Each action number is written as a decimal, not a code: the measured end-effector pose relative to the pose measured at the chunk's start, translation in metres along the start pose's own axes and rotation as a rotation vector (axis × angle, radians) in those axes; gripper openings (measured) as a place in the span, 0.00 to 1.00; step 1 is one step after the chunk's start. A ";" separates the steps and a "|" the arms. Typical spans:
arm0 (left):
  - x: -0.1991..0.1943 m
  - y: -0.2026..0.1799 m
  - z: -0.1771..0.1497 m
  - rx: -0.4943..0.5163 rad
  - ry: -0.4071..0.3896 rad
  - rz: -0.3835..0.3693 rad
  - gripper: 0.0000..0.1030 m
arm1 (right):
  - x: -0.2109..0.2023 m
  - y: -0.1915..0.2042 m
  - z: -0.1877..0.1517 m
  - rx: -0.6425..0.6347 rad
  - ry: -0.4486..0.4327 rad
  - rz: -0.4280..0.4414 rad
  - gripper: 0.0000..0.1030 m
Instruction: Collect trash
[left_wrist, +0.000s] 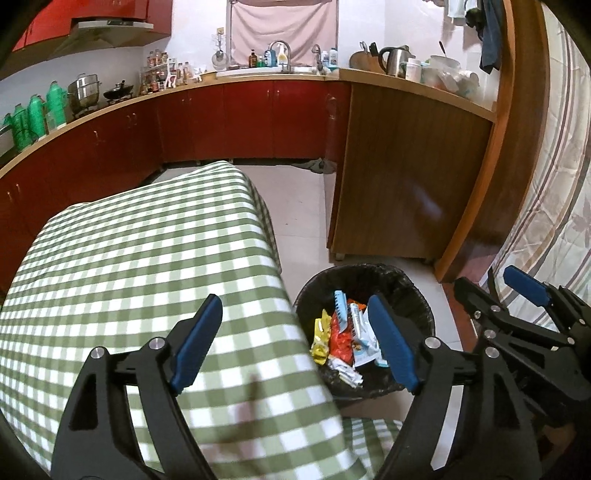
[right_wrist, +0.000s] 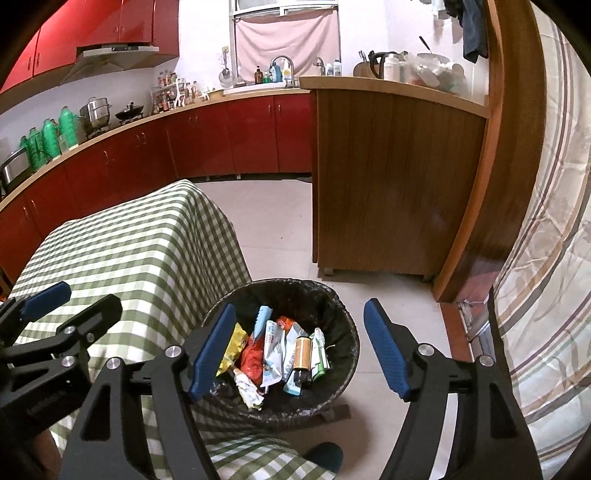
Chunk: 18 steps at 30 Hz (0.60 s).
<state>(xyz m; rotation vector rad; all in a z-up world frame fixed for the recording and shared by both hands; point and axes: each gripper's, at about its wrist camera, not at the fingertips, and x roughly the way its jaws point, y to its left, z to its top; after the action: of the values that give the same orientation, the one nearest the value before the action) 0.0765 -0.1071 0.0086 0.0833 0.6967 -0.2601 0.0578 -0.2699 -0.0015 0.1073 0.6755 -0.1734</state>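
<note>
Two tools, both spread wide and holding nothing. My left tool (left_wrist: 295, 343) hung over the near corner of the table (left_wrist: 129, 258), its checked cloth bare as far as I could see; my right tool (right_wrist: 299, 350) hung above the trash bin (right_wrist: 343, 354) on the floor just beside that corner.

Trash sat in the bin's black liner: yellow wrapper (right_wrist: 232, 347), red-orange wrapper (right_wrist: 251, 360), white and blue packets (right_wrist: 273, 343), a small amber-labelled bottle (right_wrist: 302, 352), crumpled white paper (right_wrist: 251, 393). From the left wrist view the same heap (left_wrist: 343, 339) showed, partly behind one blue pad (left_wrist: 391, 347).

I judged the collecting nearly or fully done, as no loose litter showed on cloth or tiles. Could not see the table's near edge under the tools, nor the floor behind the bin.

How I would handle the step well:
- Sweep both cameras slowly over the tabletop and round the bin before calling it finished.
- Keep the tools spread while clear of the liner rim; it looked thin and likely to snag.
- Any flat wrapper found: pinch by a raised edge, carry over the bin's middle, release low so it doesn't drift out.
</note>
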 end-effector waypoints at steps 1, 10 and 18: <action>-0.004 0.003 -0.002 -0.004 0.000 0.005 0.77 | -0.002 0.001 -0.001 -0.001 0.000 -0.001 0.69; -0.032 0.020 -0.012 -0.029 -0.024 0.024 0.81 | -0.028 0.005 -0.010 0.014 -0.008 0.001 0.70; -0.053 0.023 -0.017 -0.027 -0.049 0.033 0.83 | -0.051 0.011 -0.017 0.002 -0.038 0.004 0.73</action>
<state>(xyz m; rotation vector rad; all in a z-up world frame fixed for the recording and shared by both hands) 0.0328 -0.0709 0.0290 0.0626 0.6494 -0.2207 0.0106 -0.2499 0.0174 0.1074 0.6374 -0.1724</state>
